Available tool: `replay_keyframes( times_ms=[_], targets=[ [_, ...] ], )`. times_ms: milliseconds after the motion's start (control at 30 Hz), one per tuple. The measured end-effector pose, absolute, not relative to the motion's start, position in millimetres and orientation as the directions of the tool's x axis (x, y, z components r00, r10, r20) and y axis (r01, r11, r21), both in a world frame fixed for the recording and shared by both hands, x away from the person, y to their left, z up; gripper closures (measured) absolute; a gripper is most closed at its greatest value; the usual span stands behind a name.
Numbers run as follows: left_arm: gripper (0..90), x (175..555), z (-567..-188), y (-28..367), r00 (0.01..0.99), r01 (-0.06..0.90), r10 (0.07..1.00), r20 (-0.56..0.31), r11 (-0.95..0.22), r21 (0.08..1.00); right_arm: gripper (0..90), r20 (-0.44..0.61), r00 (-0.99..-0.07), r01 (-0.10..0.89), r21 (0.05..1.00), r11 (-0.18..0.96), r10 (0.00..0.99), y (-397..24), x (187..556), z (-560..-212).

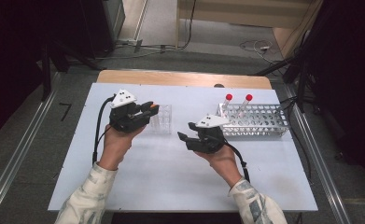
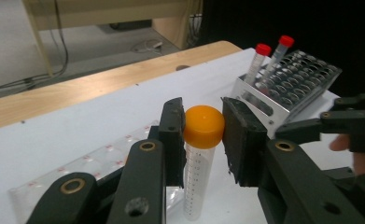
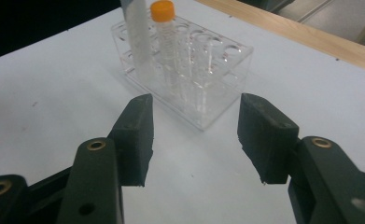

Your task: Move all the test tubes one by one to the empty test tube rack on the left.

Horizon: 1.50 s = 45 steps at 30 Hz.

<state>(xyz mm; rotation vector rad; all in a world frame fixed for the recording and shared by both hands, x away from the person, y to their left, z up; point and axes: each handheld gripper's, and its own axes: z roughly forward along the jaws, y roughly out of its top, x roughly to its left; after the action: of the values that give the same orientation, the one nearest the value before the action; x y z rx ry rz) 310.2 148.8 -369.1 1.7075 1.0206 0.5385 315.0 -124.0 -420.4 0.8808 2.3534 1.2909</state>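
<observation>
My left gripper [image 2: 202,133] is shut on the orange cap of a clear graduated tube [image 2: 198,179], which hangs upright between its pads just above the table. In the high view the left gripper [image 1: 152,110] holds the orange-capped tube [image 1: 152,106] at the left end of a clear plastic rack [image 1: 164,120]. In the right gripper view the tube [image 3: 164,32] stands at the clear rack [image 3: 203,74], a blurred grey shape beside it. My right gripper [image 3: 194,135] is open with nothing between its jaws, pointing at that rack. It sits mid-table [image 1: 186,131].
A metal wire rack [image 1: 259,121] stands at the right with two red-capped tubes [image 1: 228,97] [image 1: 249,98] in its far-left holes. The white table board [image 1: 171,182] has free room in front. A wooden strip [image 1: 180,78] runs along the far edge.
</observation>
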Motion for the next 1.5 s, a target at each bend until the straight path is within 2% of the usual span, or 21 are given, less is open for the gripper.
replay_keyframes(
  times_ms=[300, 467, 833, 1500],
  targets=[
    [70.5, 314.1, -363.2, 163.3, 0.485, 0.357, 0.869, -0.094, -0.099, 0.929, 44.2, 0.030, -0.737, 0.389, 0.836, 0.387, 0.676, -140.8, 316.5, -425.8],
    [70.5, 320.1, -365.2, 169.3, 0.459, 0.357, 0.882, -0.103, -0.077, 0.931, 44.2, 0.036, -0.735, 0.393, 0.836, 0.382, 0.678, -142.0, 316.9, -425.2],
    [70.4, 332.2, -378.9, 168.8, 0.405, 0.364, 0.912, -0.061, -0.099, 0.926, 44.2, 0.032, -0.735, 0.394, 0.833, 0.389, 0.677, -140.5, 316.9, -427.0],
    [69.8, 336.4, -396.4, 159.4, 0.406, 0.410, 0.913, -0.045, -0.138, 0.902, 44.3, 0.038, -0.731, 0.398, 0.835, 0.380, 0.681, -142.4, 316.8, -427.3]
  ],
)
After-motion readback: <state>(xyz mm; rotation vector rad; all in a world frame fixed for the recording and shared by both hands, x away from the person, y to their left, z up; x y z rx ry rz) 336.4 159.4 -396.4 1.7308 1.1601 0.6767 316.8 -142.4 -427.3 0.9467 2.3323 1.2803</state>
